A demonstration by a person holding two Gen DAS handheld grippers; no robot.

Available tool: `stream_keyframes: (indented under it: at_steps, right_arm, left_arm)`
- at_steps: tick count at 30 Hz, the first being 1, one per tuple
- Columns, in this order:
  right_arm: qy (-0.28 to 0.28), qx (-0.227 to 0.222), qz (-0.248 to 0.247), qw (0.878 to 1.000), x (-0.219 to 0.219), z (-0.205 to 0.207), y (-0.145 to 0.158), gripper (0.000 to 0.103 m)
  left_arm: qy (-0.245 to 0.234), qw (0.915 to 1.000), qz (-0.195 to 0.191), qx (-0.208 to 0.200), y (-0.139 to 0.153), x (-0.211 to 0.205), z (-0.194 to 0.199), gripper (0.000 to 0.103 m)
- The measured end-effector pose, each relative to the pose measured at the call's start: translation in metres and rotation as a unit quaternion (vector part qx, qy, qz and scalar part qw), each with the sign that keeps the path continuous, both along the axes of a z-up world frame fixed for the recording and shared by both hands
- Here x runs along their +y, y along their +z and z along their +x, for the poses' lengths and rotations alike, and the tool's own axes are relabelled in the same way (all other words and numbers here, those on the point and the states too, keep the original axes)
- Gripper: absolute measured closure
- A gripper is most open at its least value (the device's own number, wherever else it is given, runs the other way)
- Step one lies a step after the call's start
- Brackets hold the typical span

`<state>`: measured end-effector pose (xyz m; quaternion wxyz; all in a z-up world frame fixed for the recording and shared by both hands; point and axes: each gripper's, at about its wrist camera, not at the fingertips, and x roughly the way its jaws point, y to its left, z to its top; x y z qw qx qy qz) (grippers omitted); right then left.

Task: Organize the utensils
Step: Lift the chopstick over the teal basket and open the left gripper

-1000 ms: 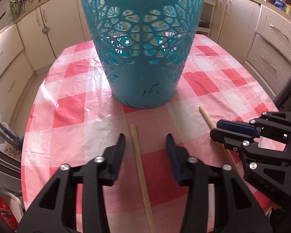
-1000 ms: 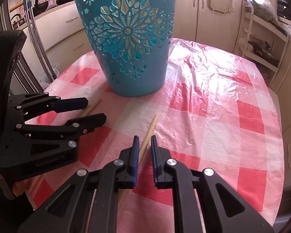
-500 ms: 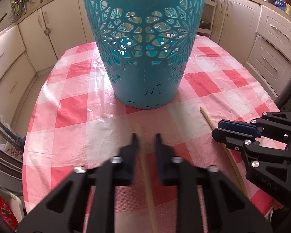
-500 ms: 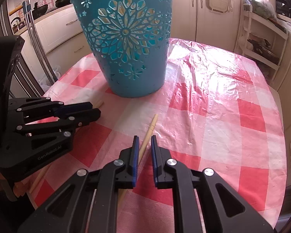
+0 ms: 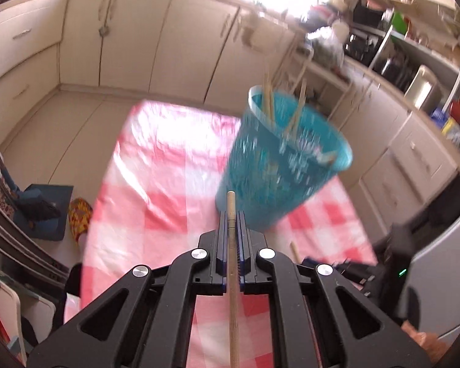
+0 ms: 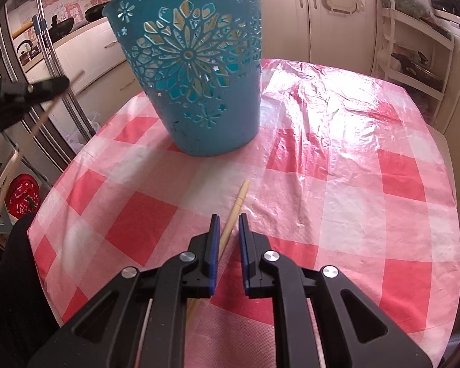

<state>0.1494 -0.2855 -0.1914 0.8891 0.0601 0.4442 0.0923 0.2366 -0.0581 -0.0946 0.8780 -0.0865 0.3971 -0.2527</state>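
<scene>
My left gripper (image 5: 231, 214) is shut on a wooden chopstick (image 5: 232, 300) and holds it in the air above the red-checked table (image 5: 156, 184); the stick's tip pokes out past the pads. Right of it stands the teal cut-out basket (image 5: 279, 171) with several chopsticks (image 5: 268, 98) upright inside. In the right wrist view the left gripper (image 6: 46, 87) hangs blurred at the left with its chopstick (image 6: 43, 116) slanting down. My right gripper (image 6: 228, 219) hovers low over a second chopstick (image 6: 237, 202) lying on the cloth in front of the basket (image 6: 199, 70); its jaws stand a narrow gap apart, not pressing it.
Cream kitchen cabinets (image 5: 138, 40) ring the table. A blue object (image 5: 43, 208) lies on the floor to the left. A white shelf rack (image 6: 414, 55) stands at the back right. The table edge (image 6: 46, 245) runs close on the left.
The left gripper closed on the chopstick lying before the basket, then lifted it up off the table and rolled. The right gripper stayed where it was.
</scene>
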Motion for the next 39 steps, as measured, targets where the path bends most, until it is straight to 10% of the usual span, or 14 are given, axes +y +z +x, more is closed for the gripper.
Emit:
stream_keyframes:
  at_steps: [18, 39]
  right_arm:
    - [-0.002, 0.002, 0.042, 0.999, -0.012, -0.001, -0.002, 0.090]
    - [-0.006, 0.008, 0.088, 0.996, -0.022, 0.001, -0.003, 0.090]
  left_arm:
    - [0.045, 0.9768, -0.102, -0.183, 0.123, -0.059, 0.066, 0.098]
    - [0.041, 0.9804, -0.041, -0.188, 0.079, -0.105, 0.105, 0.098]
